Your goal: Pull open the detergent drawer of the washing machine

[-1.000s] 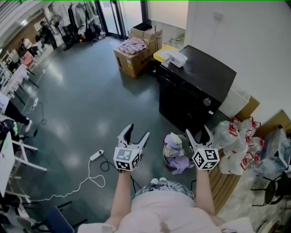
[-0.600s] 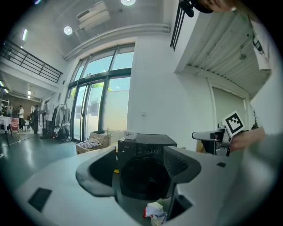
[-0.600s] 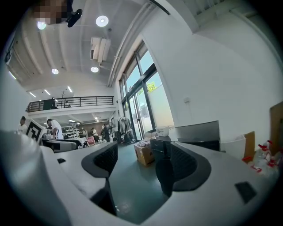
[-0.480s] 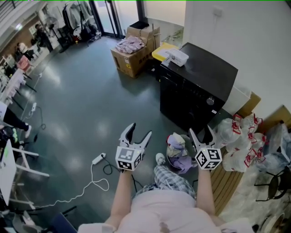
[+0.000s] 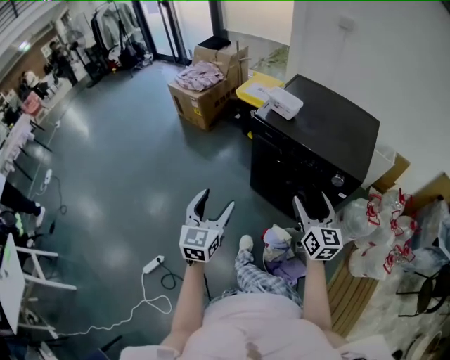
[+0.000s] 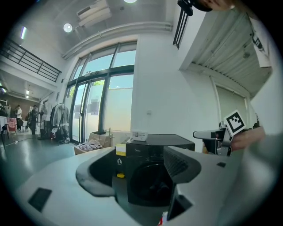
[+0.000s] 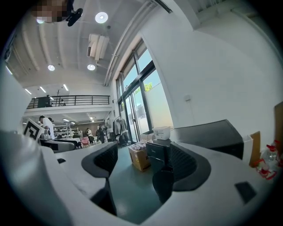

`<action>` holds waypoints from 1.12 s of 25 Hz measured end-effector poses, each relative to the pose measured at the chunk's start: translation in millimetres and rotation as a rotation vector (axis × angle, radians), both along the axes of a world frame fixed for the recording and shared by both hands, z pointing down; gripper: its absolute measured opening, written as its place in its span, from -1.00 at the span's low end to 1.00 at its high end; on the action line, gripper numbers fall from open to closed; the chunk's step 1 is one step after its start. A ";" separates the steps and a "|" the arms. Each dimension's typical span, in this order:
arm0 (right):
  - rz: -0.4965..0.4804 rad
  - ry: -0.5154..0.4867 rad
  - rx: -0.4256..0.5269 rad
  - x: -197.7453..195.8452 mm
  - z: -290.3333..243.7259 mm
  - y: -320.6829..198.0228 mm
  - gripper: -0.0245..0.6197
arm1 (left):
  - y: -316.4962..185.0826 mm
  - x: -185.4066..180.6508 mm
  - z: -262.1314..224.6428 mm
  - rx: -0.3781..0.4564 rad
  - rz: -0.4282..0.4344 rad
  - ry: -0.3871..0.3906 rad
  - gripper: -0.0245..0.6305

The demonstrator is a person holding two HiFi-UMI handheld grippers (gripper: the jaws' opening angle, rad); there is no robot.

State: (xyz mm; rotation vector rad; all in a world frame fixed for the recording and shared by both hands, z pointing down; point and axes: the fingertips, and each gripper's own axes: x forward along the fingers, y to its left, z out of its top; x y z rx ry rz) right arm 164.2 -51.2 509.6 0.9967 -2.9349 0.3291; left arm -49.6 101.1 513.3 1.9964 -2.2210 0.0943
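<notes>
The floor [image 5: 126, 155] is a dark, glossy green-grey and takes up most of the room, running back to tall glass doors [image 5: 169, 21] at the far end. A white wall [image 5: 394, 63] closes off the right side.

The black washing machine [image 5: 309, 133] stands with its back to that wall, ahead of the person and a little to their right, with a small white box [image 5: 281, 105] on the near-left corner of its top. Its front panel is too dark for me to pick out the detergent drawer.

Just beyond the machine sit a yellow container [image 5: 253, 90] and an open cardboard box [image 5: 190, 105] heaped with clothes. On the near side, a heap of laundry [image 5: 280, 246] lies at the machine's foot, and clear bags of bottles [image 5: 380, 232] crowd the corner by the wall.

The left gripper [image 5: 216, 200] is held out over bare floor, jaws spread wide with nothing in them — its own view frames the machine's front between them. The right gripper [image 5: 311, 200] hangs near the machine's lower front, apart from it, also wide and empty.

To the left the floor is open, with only a white power strip [image 5: 150, 264] and its cord near the person's feet. To the right, the laundry and bags narrow the way in.
</notes>
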 end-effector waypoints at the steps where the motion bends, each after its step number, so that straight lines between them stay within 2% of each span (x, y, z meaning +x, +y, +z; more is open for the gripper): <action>1: 0.000 0.003 0.004 -14.1 -1.6 -14.3 0.21 | -16.8 -13.5 -1.7 0.006 0.002 0.005 0.07; 8: 0.025 0.023 0.006 -95.3 -9.4 -103.4 0.21 | -118.7 -82.0 -5.6 -0.003 0.070 -0.002 0.07; 12: 0.034 0.043 -0.017 -128.4 -2.3 -137.2 0.21 | -160.0 -110.8 1.5 -0.034 0.102 0.002 0.07; 19: 0.065 0.047 -0.018 -155.6 -2.6 -176.1 0.19 | -214.5 -136.9 7.0 -0.046 0.153 -0.004 0.07; 28: 0.142 0.075 -0.045 -179.7 2.2 -201.3 0.18 | -279.7 -154.6 7.4 -0.074 0.299 -0.013 0.07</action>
